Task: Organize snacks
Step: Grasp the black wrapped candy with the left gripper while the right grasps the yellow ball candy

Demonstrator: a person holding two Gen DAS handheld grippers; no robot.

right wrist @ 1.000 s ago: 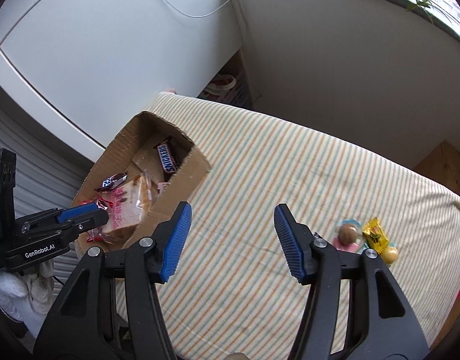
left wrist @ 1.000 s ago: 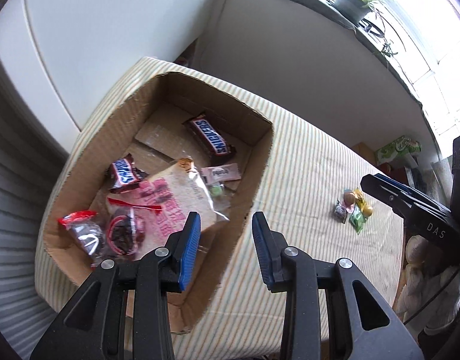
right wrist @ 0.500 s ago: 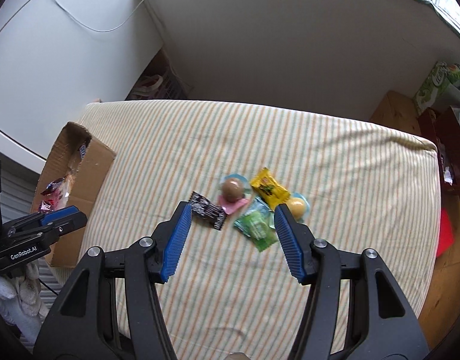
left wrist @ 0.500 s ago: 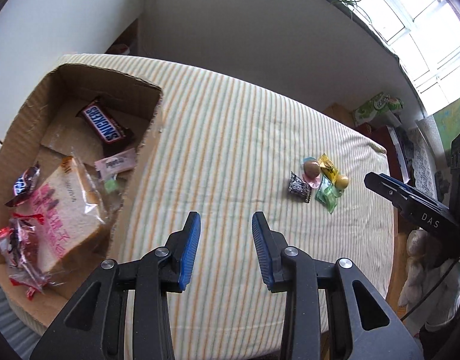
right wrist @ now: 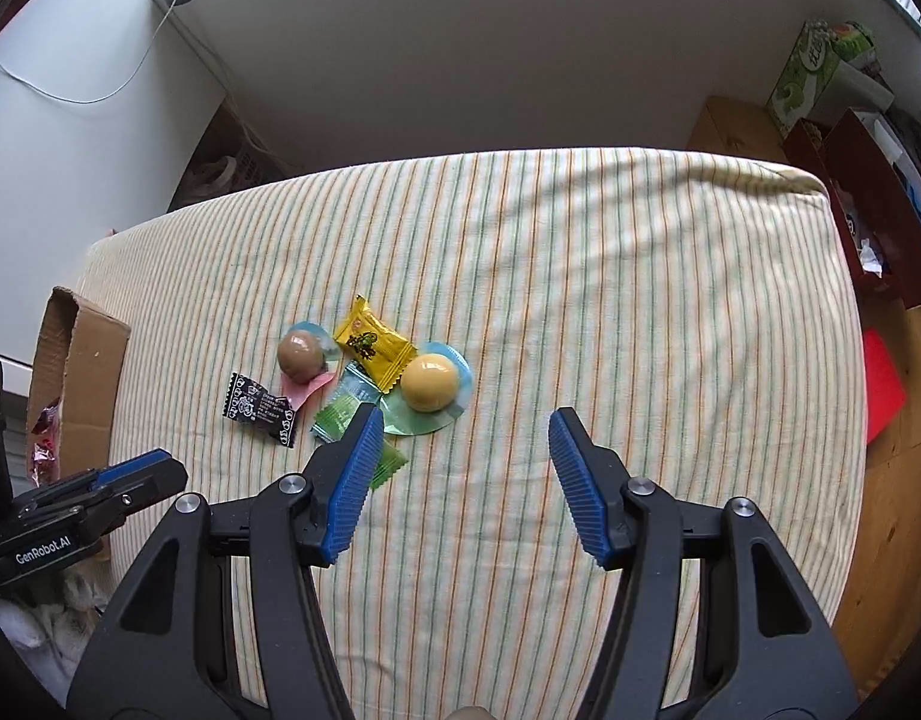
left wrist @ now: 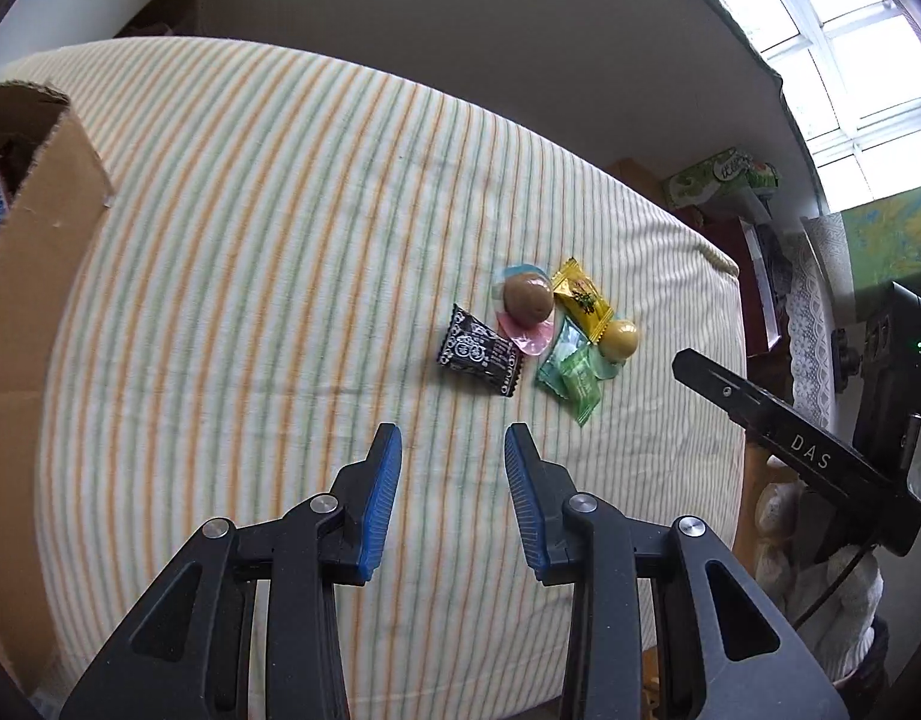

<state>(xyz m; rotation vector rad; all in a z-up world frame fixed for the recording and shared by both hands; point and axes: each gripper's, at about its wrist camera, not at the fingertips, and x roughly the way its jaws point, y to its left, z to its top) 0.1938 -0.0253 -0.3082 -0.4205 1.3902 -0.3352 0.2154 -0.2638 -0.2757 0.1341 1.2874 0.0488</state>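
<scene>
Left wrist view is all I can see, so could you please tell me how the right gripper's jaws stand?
Observer: The right gripper is open, with nothing between its fingers; only striped cloth shows in the gap.
Operator: Thank you. Which snack lies nearest to it?
Observer: In the right wrist view one of its fingers overlaps the green packet, though I cannot tell whether they touch. Just beyond the packet, the yellow ball sits on a round pale-green wrapper.
</scene>
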